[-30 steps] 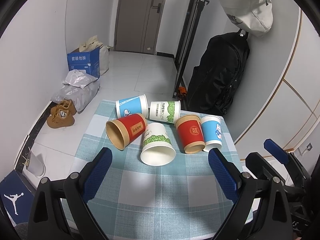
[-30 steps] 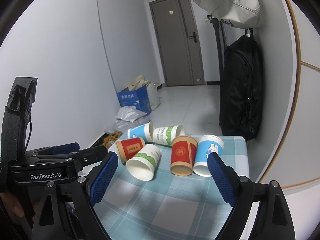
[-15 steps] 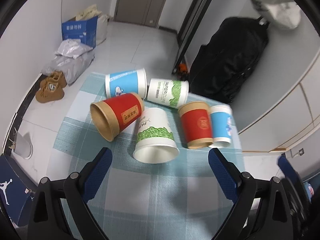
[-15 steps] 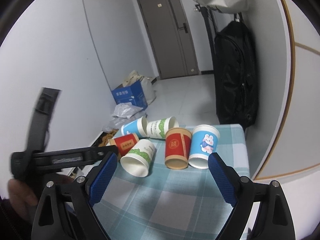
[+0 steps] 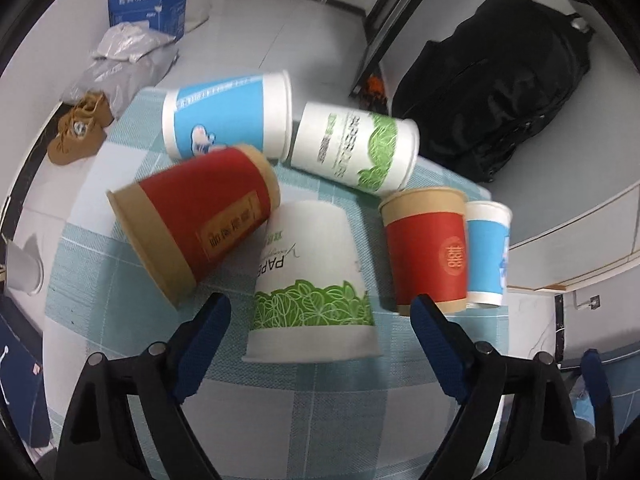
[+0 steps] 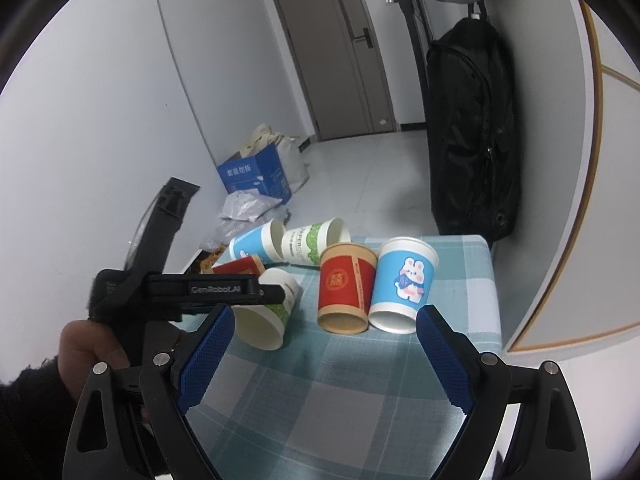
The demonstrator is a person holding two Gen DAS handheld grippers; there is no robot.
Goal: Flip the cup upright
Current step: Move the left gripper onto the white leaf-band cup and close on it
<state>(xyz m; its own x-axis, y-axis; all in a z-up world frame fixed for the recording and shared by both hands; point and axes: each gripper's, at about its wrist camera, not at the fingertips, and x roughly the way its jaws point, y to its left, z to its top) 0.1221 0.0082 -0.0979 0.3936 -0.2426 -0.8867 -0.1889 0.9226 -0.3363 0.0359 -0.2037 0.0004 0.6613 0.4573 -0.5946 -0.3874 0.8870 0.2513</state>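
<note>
Several paper cups lie on their sides on a checked tablecloth [image 5: 304, 412]. A white cup with green leaves [image 5: 312, 288] lies nearest, mouth toward me. My left gripper [image 5: 320, 344] is open and hangs over it, a finger on each side of its rim, not touching. It also shows in the right wrist view [image 6: 268, 312], partly behind the left gripper's body [image 6: 180, 288]. A red cup [image 5: 192, 216] lies to its left, another red cup [image 5: 428, 256] and a blue cup [image 5: 488, 256] to its right. My right gripper [image 6: 320, 356] is open and empty, short of the cups.
A blue cup [image 5: 228, 114] and a green-print cup [image 5: 356, 148] lie at the table's far edge. A black backpack [image 5: 496, 88] leans on the wall beyond the table. A blue box [image 5: 148, 4], bags and shoes [image 5: 80, 128] lie on the floor to the left.
My left gripper has moved forward and down over the white green-leaf cup, which now lies between its open fingers. My right gripper has barely moved.
</note>
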